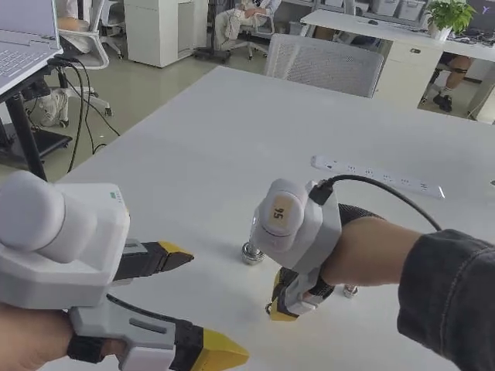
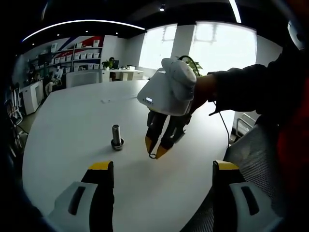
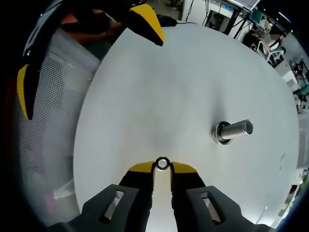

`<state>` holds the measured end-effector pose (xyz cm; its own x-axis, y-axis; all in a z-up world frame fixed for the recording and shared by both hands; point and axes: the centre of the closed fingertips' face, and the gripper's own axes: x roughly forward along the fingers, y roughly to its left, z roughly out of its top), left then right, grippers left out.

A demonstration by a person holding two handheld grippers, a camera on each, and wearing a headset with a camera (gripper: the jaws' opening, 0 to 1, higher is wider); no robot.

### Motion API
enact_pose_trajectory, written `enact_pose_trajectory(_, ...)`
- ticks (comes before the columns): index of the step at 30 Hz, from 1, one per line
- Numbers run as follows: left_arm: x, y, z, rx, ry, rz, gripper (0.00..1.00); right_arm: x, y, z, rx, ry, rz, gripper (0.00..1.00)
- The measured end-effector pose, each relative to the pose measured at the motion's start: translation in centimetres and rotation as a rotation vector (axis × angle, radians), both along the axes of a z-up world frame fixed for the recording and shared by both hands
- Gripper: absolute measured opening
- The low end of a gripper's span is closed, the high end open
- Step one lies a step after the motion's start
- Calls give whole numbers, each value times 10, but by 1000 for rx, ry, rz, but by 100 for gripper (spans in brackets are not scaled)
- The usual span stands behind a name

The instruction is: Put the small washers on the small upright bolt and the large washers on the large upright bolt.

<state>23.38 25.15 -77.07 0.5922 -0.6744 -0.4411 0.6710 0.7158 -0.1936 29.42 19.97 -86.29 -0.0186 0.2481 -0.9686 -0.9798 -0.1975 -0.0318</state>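
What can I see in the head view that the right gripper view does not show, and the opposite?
Head view, not the right gripper view: the power strip and the laptop. Right gripper view, not the head view: the washer pinched in the fingers of the right gripper. Both: the white table, an upright bolt and the open left gripper.

Head view looks down across the table (image 1: pixel 232 139); the gripper views face each other, sharing the bolt (image 2: pixel 116 137)
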Motion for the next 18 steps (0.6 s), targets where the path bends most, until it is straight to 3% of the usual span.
enact_pose_trajectory(18,2,-3,-1,5,6,-13,84,0,-41,13,33,0,-99,14)
